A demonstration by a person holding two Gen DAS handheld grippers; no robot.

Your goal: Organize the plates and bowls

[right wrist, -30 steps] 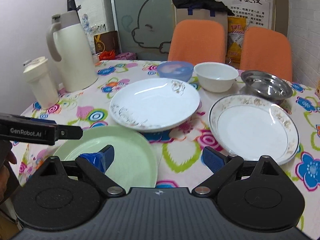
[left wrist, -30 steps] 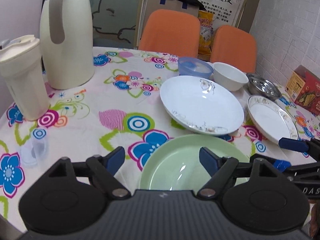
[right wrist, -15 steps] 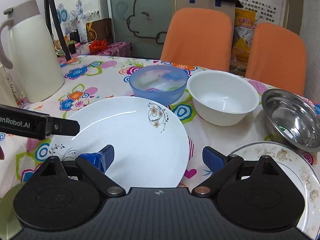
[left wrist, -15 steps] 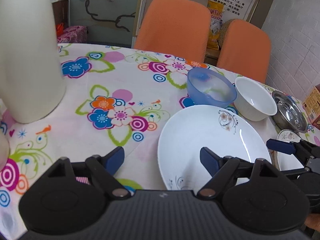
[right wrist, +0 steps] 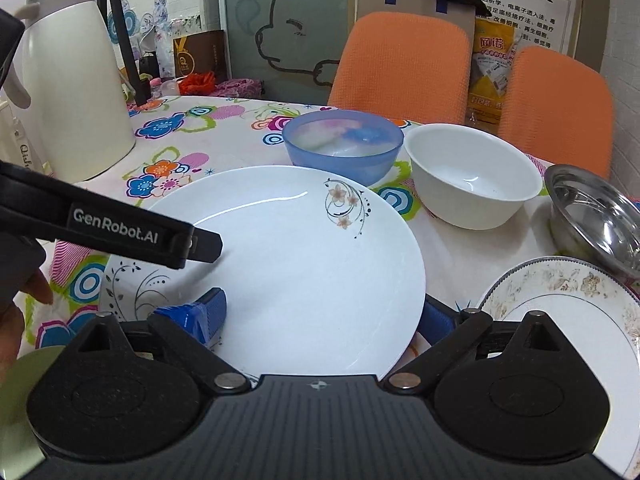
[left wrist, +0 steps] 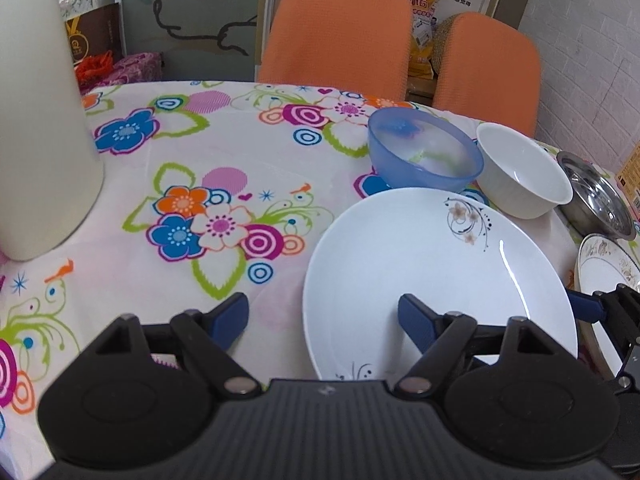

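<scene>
Plate (right wrist: 304, 264) near rim hidden behind right gripper (right wrist: 320, 320).

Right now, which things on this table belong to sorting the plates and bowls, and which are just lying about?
Part of the job: white flower plate, gold-rimmed plate, green plate, blue bowl, white bowl, steel bowl.

Just lying about: cream thermos jug, orange chairs, snack packet.

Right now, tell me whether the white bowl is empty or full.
Empty. The right wrist view looks straight into the white bowl and shows only its bare glossy inside; it stands upright between the blue bowl and the steel bowl.
</scene>
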